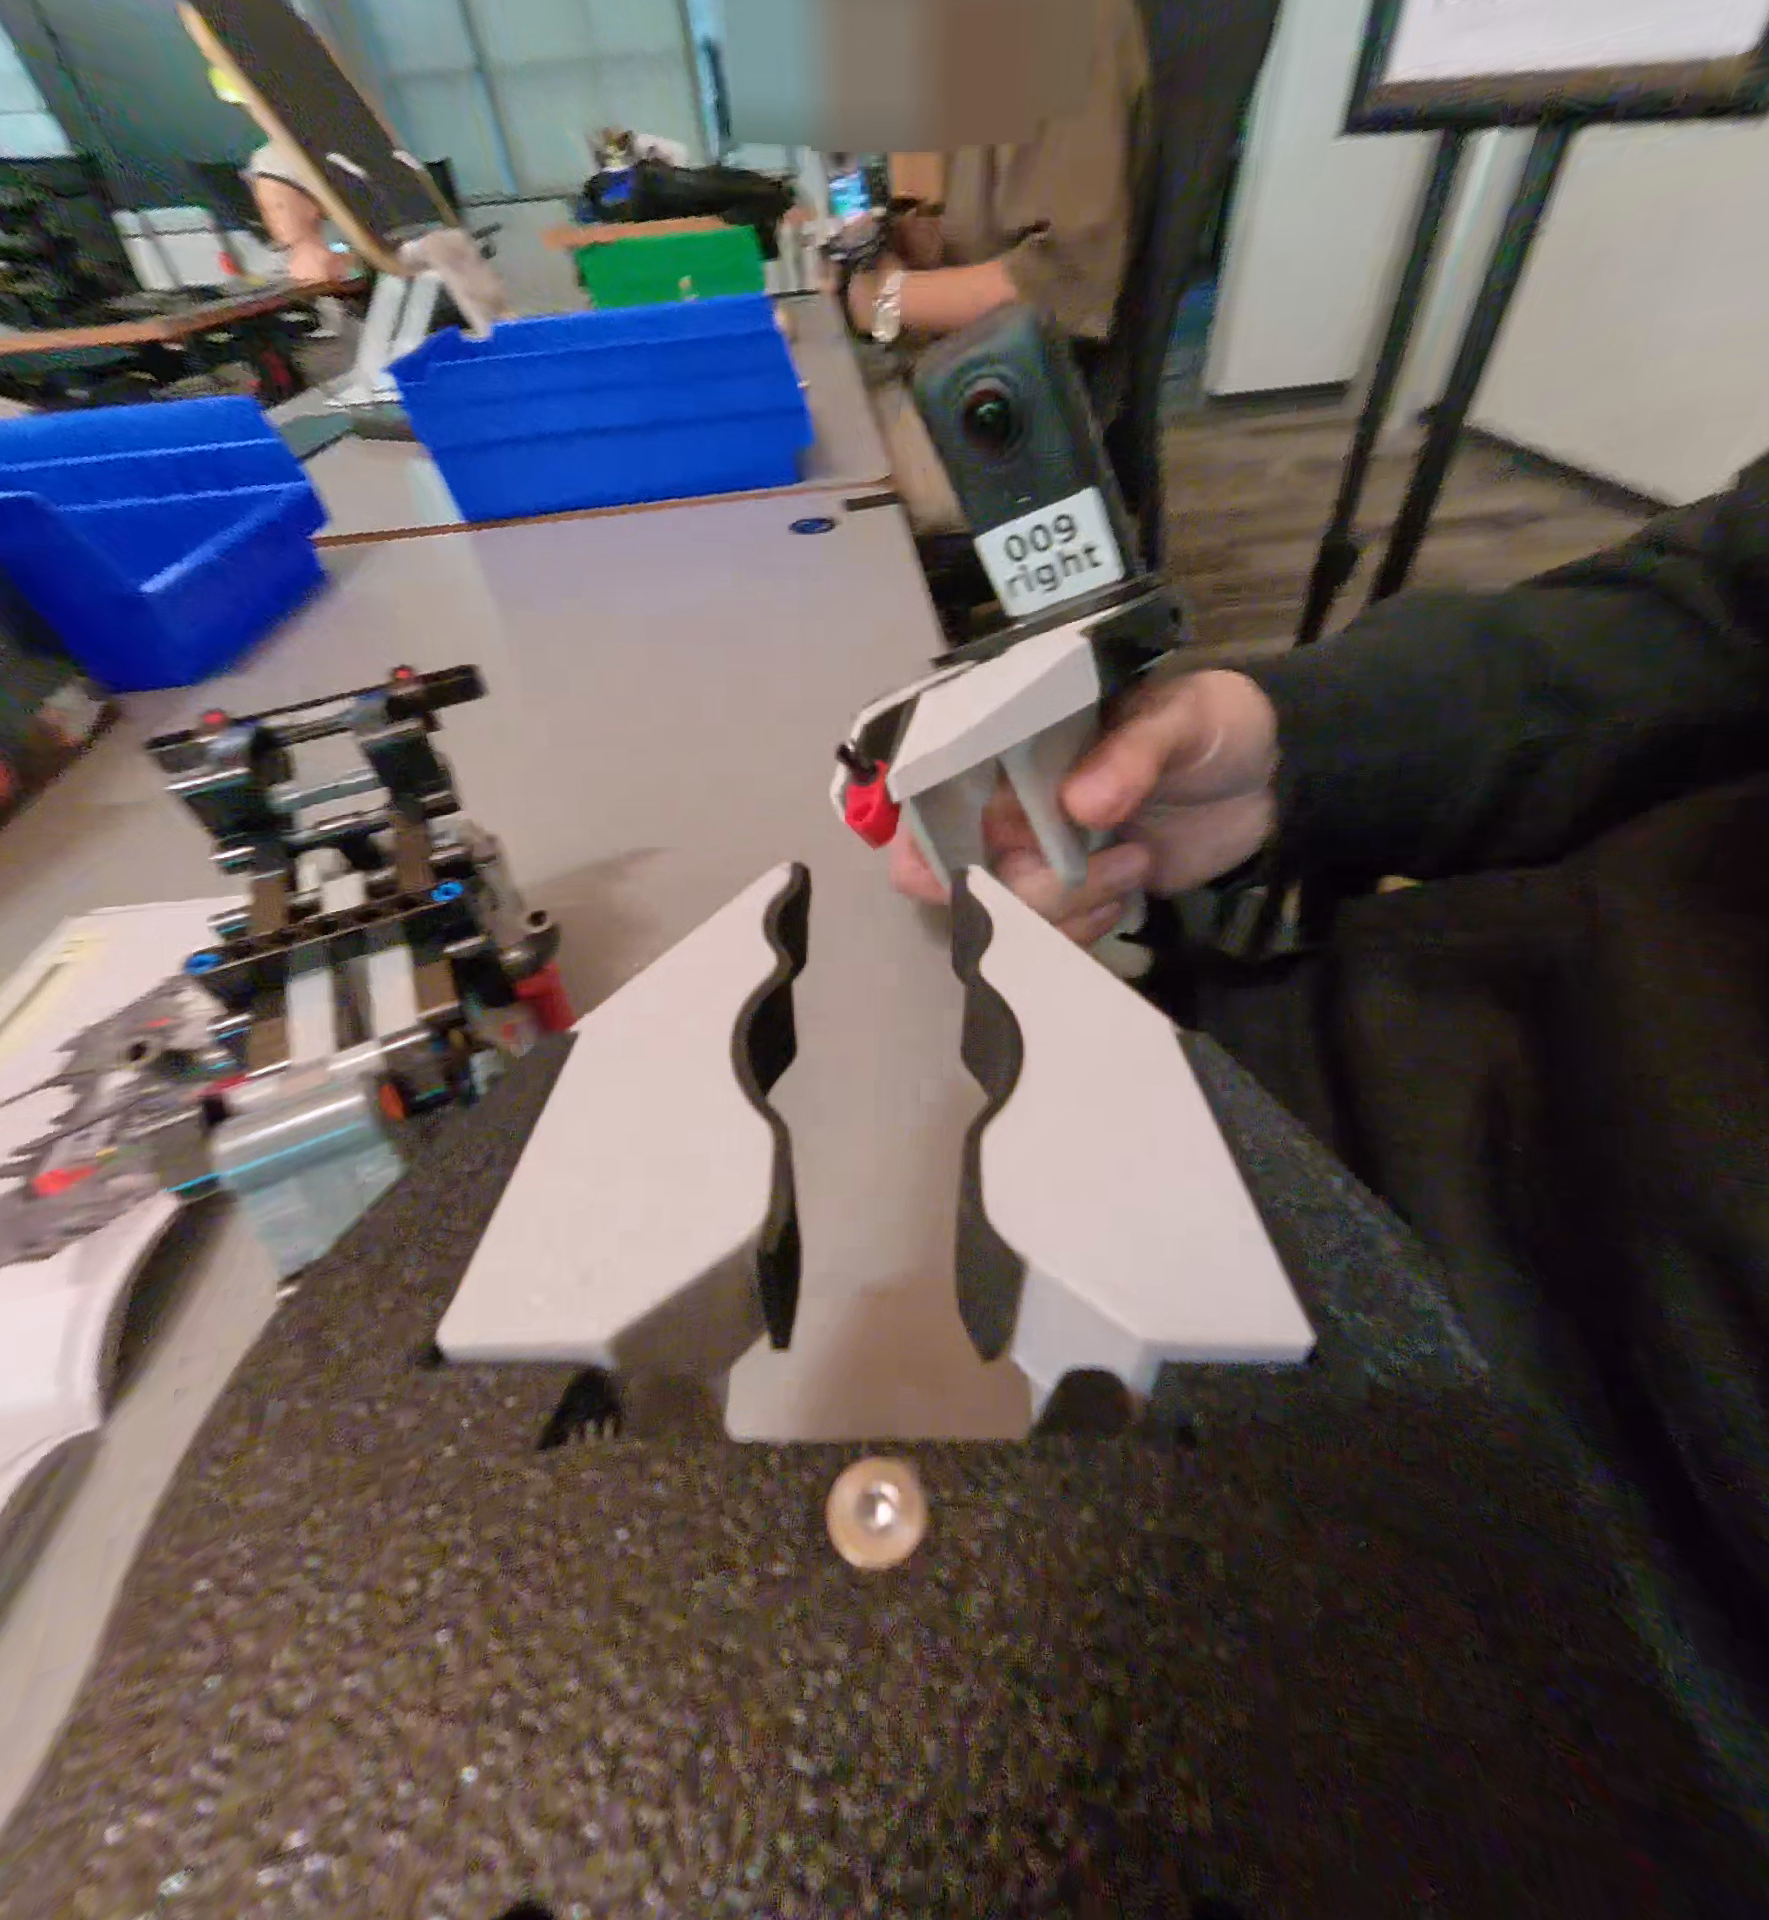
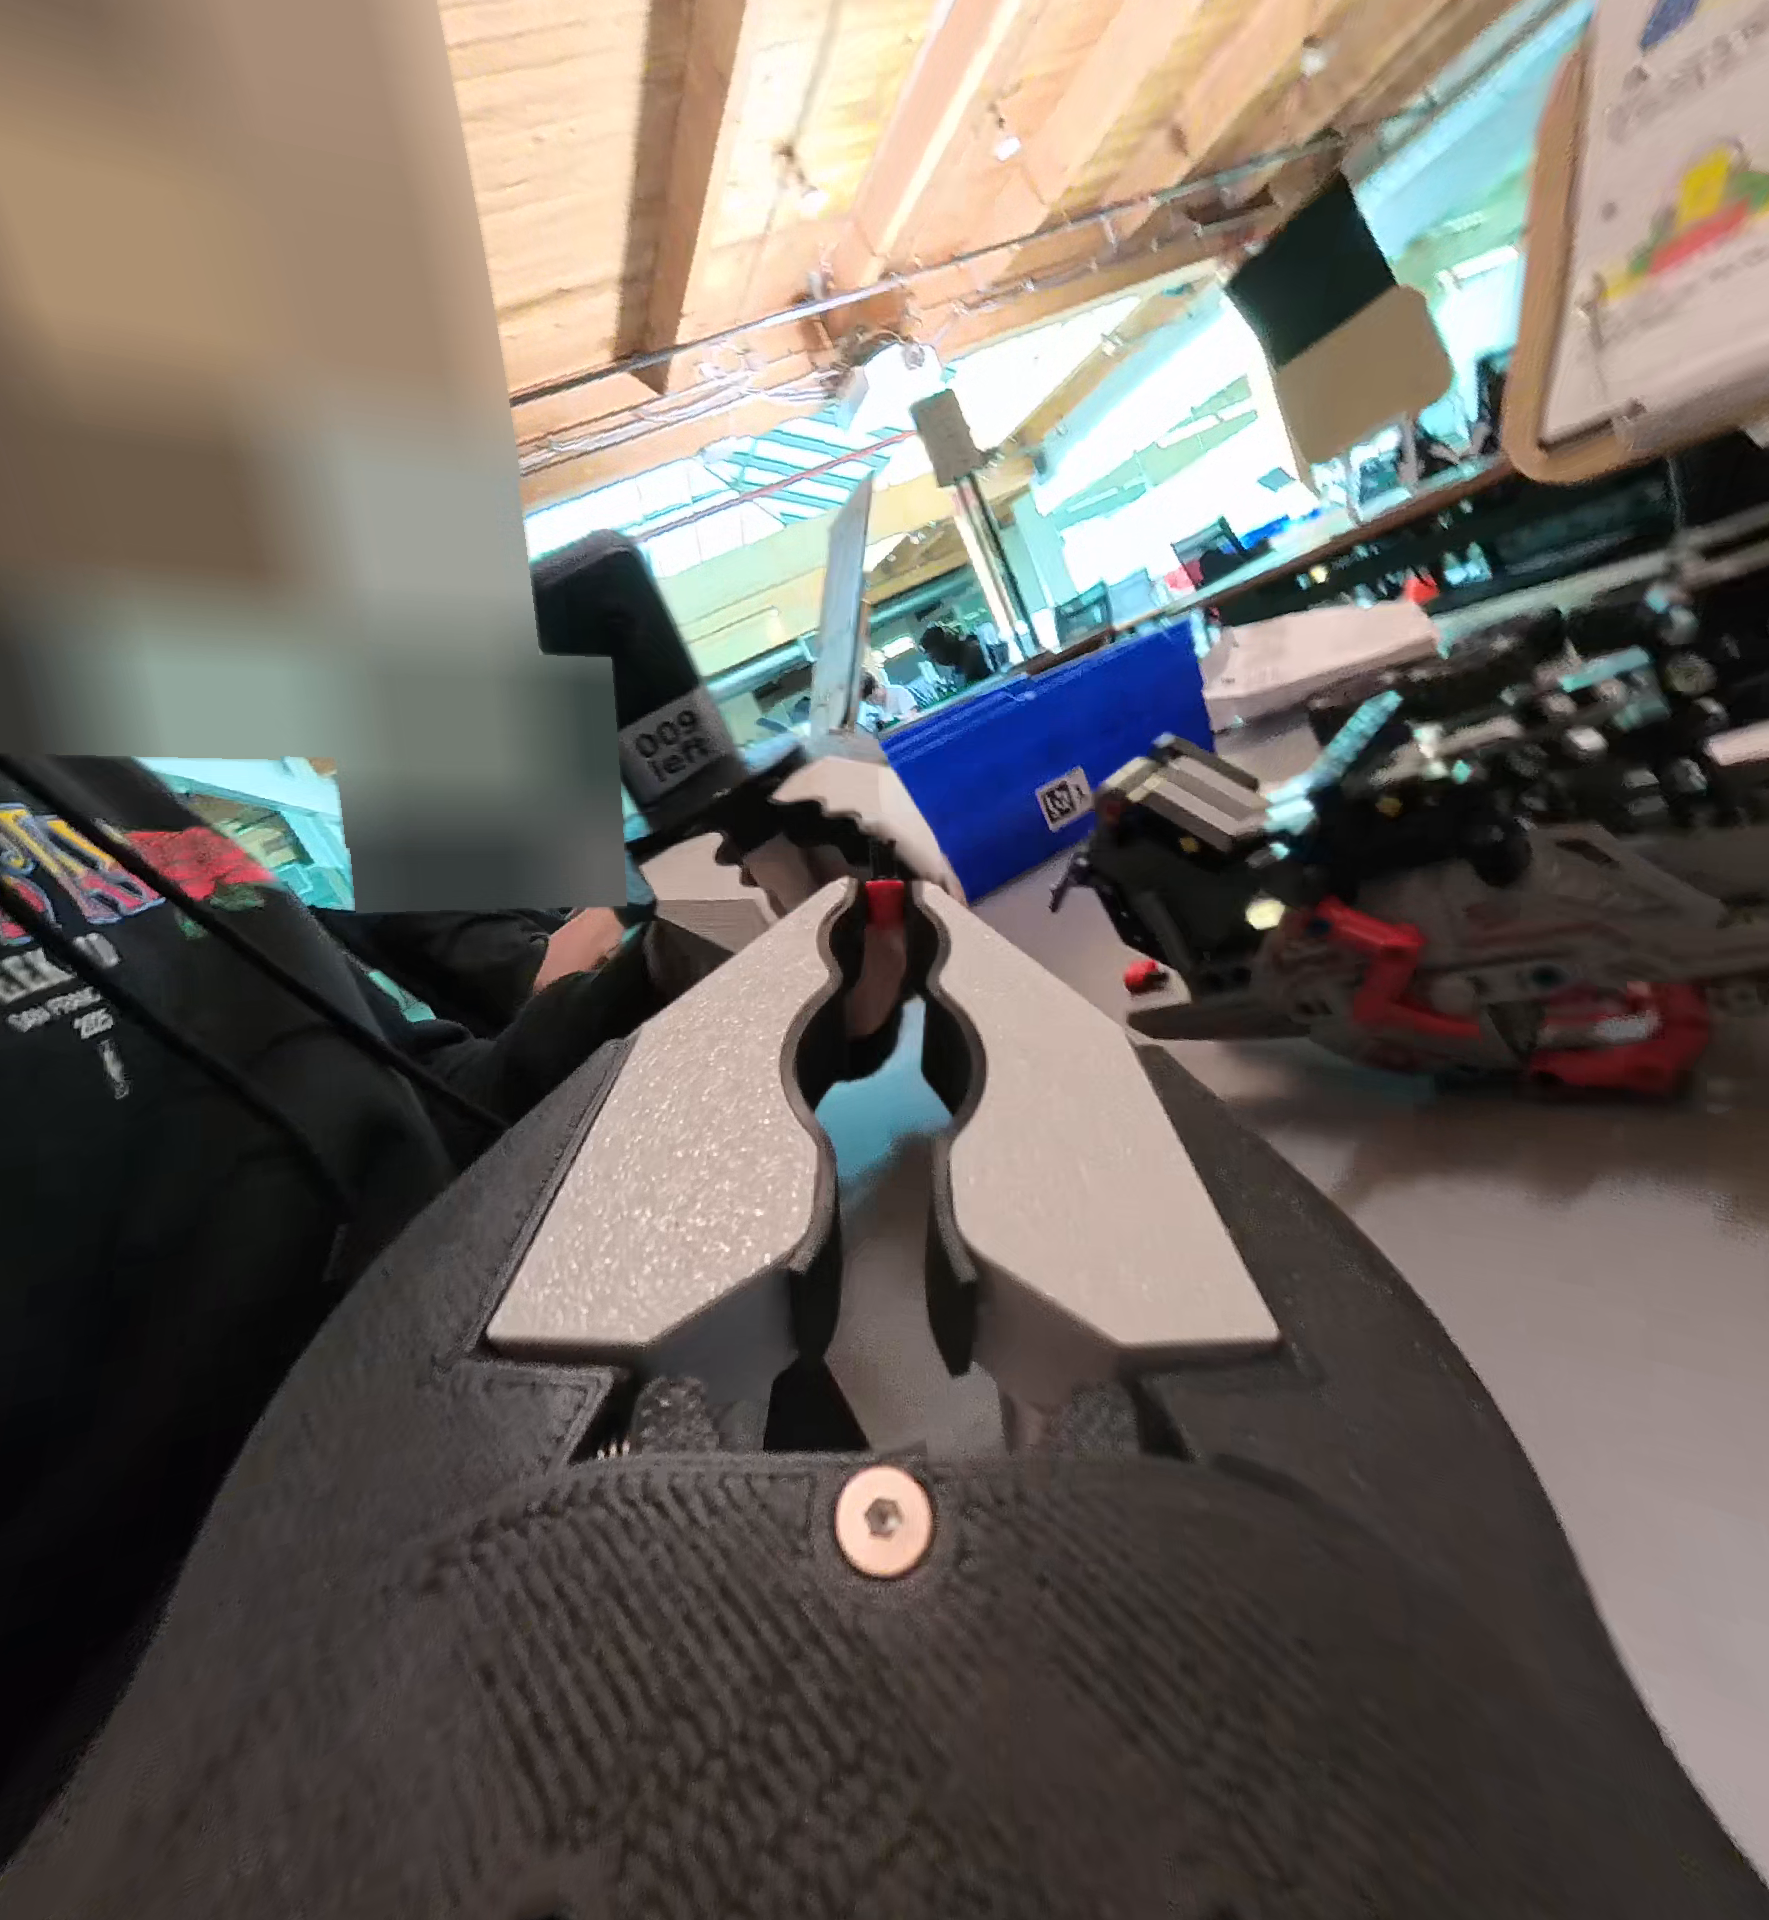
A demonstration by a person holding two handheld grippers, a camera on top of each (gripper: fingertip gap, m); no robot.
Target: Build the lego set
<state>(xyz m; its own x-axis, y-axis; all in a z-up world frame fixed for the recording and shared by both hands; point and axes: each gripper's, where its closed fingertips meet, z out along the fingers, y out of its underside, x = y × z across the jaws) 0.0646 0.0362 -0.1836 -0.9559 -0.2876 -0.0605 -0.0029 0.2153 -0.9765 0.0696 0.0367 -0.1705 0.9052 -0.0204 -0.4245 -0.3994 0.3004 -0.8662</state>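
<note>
My right gripper is shut on a small red lego piece, held in the air in front of the person. In the left wrist view the right gripper and its red piece hang just beyond my left fingertips. My left gripper is open and empty, pointing at the right one; it also shows in the right wrist view. The partly built black, grey and red lego model stands on the grey table to the left, and lies to the right in the right wrist view.
An open instruction booklet lies at the left next to the model. Two blue bins stand at the back of the table. A loose red piece lies on the table by the model. A person stands behind the table. My left and right fingertips are right by each other.
</note>
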